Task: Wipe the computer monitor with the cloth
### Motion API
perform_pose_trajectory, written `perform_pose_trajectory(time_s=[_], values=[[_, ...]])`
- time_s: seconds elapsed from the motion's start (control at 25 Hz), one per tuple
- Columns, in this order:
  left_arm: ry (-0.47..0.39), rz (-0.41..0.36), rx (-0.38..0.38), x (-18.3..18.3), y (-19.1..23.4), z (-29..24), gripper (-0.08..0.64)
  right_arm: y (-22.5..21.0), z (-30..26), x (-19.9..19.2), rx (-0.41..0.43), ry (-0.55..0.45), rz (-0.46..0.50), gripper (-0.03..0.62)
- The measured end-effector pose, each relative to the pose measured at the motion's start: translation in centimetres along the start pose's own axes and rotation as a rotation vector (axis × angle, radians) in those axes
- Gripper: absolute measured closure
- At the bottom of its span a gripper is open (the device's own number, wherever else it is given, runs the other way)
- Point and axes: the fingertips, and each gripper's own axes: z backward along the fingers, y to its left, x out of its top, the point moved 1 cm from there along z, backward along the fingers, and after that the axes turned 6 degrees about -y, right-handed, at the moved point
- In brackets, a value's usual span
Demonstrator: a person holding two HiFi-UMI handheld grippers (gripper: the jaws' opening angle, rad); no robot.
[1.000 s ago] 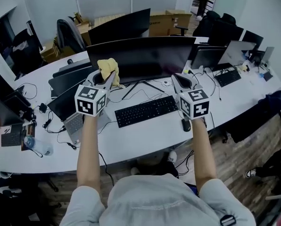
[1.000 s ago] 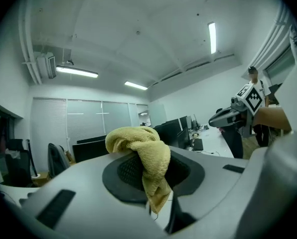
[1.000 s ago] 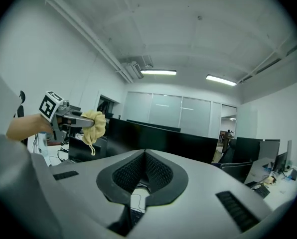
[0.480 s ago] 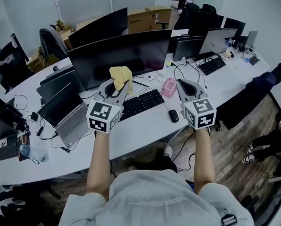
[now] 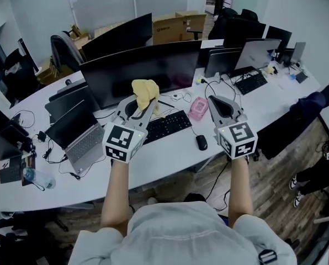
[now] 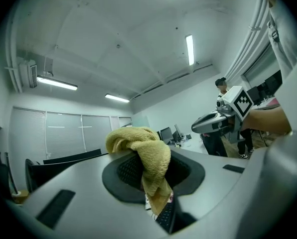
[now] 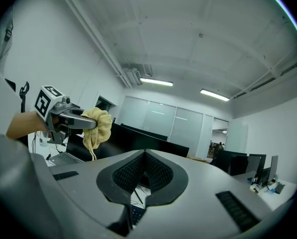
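A person stands at a long white desk [image 5: 159, 154] with a gripper in each hand, both held up over its near edge. The left gripper [image 5: 138, 106] has its jaws clamped on a crumpled yellow cloth [image 5: 145, 91]. The cloth bunches above the jaw tips, and a tail of it hangs down between them. It is held in front of the lower edge of a wide black monitor [image 5: 153, 66], above a black keyboard [image 5: 165, 127]. The right gripper [image 5: 222, 105] has its jaws pressed together with nothing between them, and it is near a black mouse [image 5: 201, 142].
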Motion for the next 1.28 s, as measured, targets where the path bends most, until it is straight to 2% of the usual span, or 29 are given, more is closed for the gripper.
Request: perform_pose_trajectory(time_s=[0.24, 0.44, 0.6, 0.84, 1.28], values=[[0.031, -0.01, 0.057, 0.1, -2.1, -2.9, 0.466, -3.0, -0.5, -0.9, 0.083, -0.034, -0.03, 0.566], [0.078, -0.012, 0.149, 0.9, -5.5, -6.1, 0.466, -7.5, 1.0, -1.8, 0.169, -0.04, -0.037, 0.566], [0.101, -0.029, 0.186, 1.8, -8.7, -8.0, 0.466, -10.5, 2.3, -2.7, 0.213, -0.042, -0.011, 0.566], [0.128, -0.041, 0.207, 2.4, -12.4, -8.8, 0.466, -13.0, 4.2, -3.6, 0.228, -0.057, -0.021, 0.566], [0.149, -0.051, 0.255, 2.8, -14.8, -9.1, 0.466, -14.2, 6.2, -4.5, 0.248, -0.066, -0.007, 0.566]])
